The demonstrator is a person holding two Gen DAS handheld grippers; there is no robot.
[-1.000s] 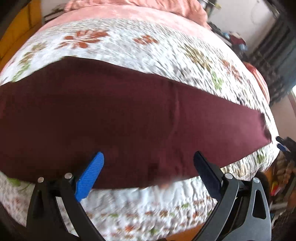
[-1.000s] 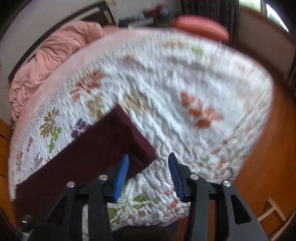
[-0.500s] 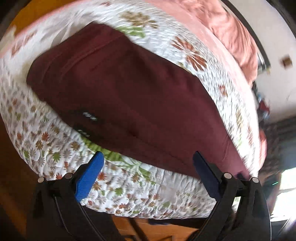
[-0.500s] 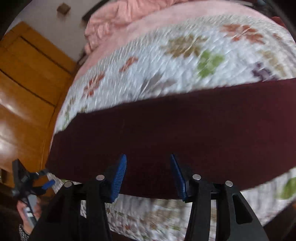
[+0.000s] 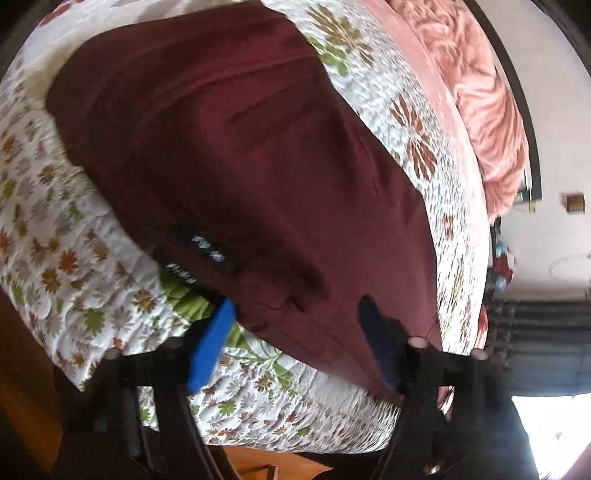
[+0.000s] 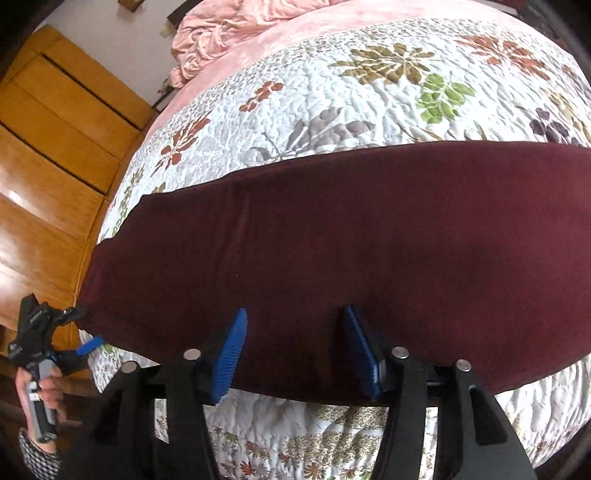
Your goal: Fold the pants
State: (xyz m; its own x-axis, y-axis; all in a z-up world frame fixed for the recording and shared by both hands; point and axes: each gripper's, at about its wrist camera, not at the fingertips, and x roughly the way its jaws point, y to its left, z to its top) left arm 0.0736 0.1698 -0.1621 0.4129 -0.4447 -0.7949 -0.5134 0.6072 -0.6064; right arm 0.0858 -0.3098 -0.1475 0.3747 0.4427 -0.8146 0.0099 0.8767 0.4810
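1. Right gripper: jaws spread, nothing between the pads. Near long edge of the pants runs right across the jaw gap, just ahead of the tips; can't tell if the tips touch the fabric.
2. Left gripper: jaws spread wide, not pinching. Waistband end of the pants sits between and ahead of the jaws, with the dark label just beyond the left pad. View is blurred.
3. Pants lie flat as one long maroon strip on the floral quilt, so legs look already stacked. My read: lengthwise fold done, crosswise fold not started.
4. Step in hand: approach for the grasp, one gripper at the waist end, one at the long edge.
5. Next move calls for: pads over the edge, pinch all layers but not the quilt, lift the waist end towards the hems.
6. Far: pink blanket beyond the quilt, wooden wardrobe off to the left.
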